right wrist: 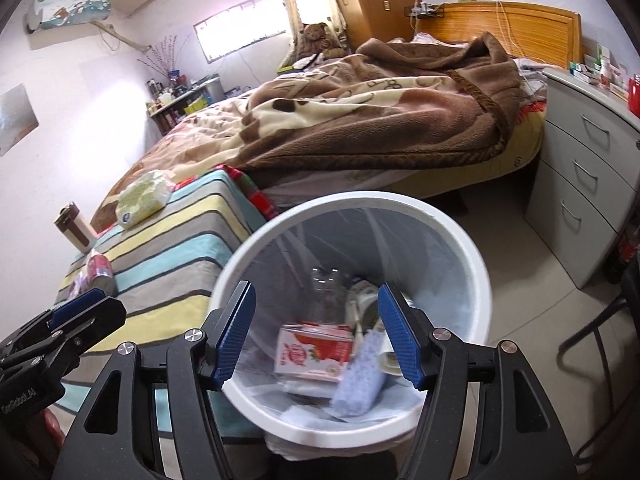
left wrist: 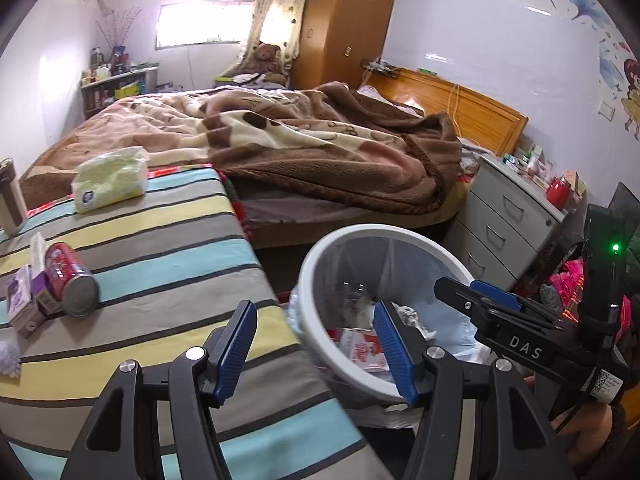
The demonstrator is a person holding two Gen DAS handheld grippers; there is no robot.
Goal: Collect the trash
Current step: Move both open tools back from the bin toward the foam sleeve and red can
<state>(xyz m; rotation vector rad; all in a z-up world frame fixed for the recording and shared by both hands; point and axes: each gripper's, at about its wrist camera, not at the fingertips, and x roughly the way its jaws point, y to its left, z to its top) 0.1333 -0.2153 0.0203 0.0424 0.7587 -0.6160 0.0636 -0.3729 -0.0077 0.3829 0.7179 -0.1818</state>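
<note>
The white trash bin [right wrist: 476, 276] stands on the floor just beside the striped table [left wrist: 168, 248], lined with a thin translucent bag. Inside it lie a red-and-white carton [right wrist: 314, 354], a clear plastic bottle [right wrist: 328, 294], a pale blue fuzzy item [right wrist: 360, 380] and some white crumpled paper [left wrist: 412, 318]; further contents at the far side are blurred and cannot be identified. On the striped table, trash remains: a red can [left wrist: 68, 280] lying on its side, touching a small purple-and-white carton [left wrist: 24, 296] beside it. A green tissue pack [left wrist: 110, 180] sits near the far edge of the table, and a brown-and-white tumbler [left wrist: 10, 200] stands upright at the left edge. A grey drawer cabinet [right wrist: 580, 184] stands to the right of the bin, with small boxes and a red jar on top. The right gripper [right wrist: 316, 334] points downward over the bin mouth, its blue-padded jaws spread apart with nothing between the pads. The left gripper [left wrist: 316, 354] angles down over the table's near edge and the bin's rim, jaws likewise spread and empty. In the left wrist view the right gripper appears at right, over the bin's far rim, with a hand [left wrist: 592, 428] partly visible beneath it.
</note>
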